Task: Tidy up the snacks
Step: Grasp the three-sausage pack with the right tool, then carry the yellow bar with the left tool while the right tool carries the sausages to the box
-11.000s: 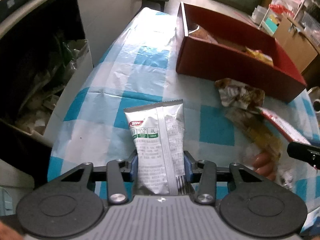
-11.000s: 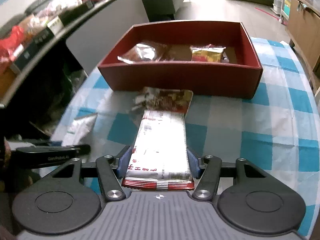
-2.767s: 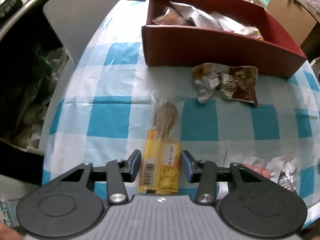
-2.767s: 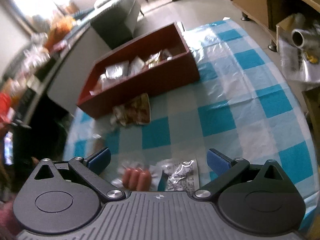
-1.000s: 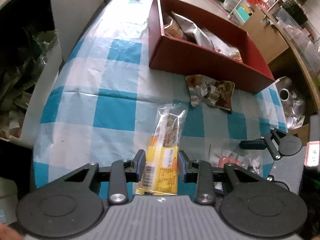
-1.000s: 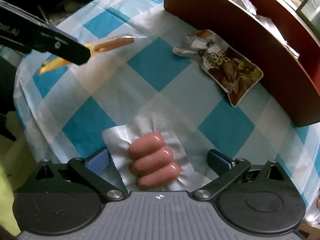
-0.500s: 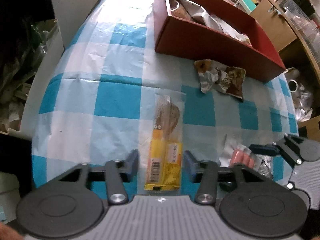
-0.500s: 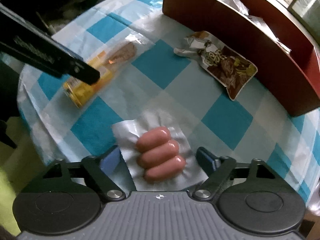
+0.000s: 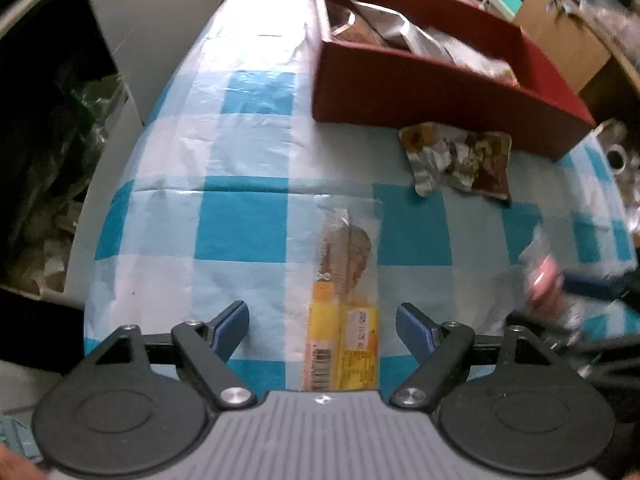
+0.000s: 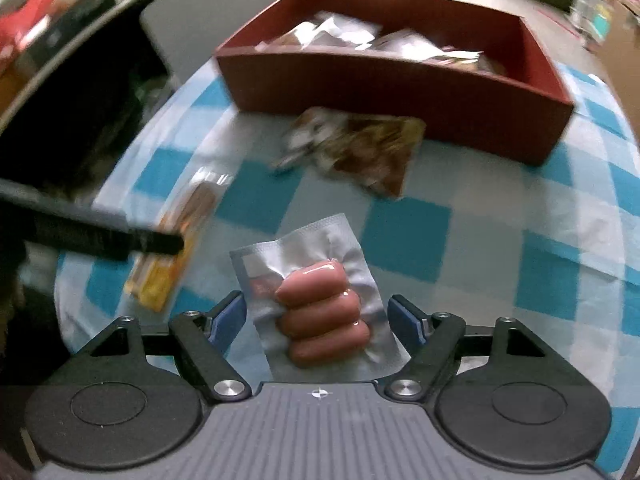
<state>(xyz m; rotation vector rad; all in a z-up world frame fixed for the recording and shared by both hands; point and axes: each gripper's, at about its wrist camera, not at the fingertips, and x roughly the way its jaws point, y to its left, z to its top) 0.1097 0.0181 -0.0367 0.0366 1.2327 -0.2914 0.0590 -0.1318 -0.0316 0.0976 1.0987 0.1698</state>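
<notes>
A long yellow snack packet [image 9: 343,312] lies on the checked tablecloth between the wide-open jaws of my left gripper [image 9: 322,322]; it also shows in the right wrist view [image 10: 172,248]. A clear pack of three pink sausages [image 10: 320,312] lies between the open jaws of my right gripper [image 10: 316,314], which do not touch it; in the left wrist view the pack [image 9: 544,276] is blurred. A crumpled brown packet [image 9: 460,160] [image 10: 360,148] lies in front of the red box [image 9: 420,92] [image 10: 400,84], which holds several packets.
The table [image 9: 240,232] has a blue and white checked cloth [image 10: 520,220]. Its left edge drops to dark clutter and bags [image 9: 48,152]. A cardboard box [image 9: 560,36] and shelves stand behind the red box.
My left gripper has opened wide and let go of the yellow packet, which now lies on the cloth. My right gripper has swung to face the red box, with the sausages between its jaws.
</notes>
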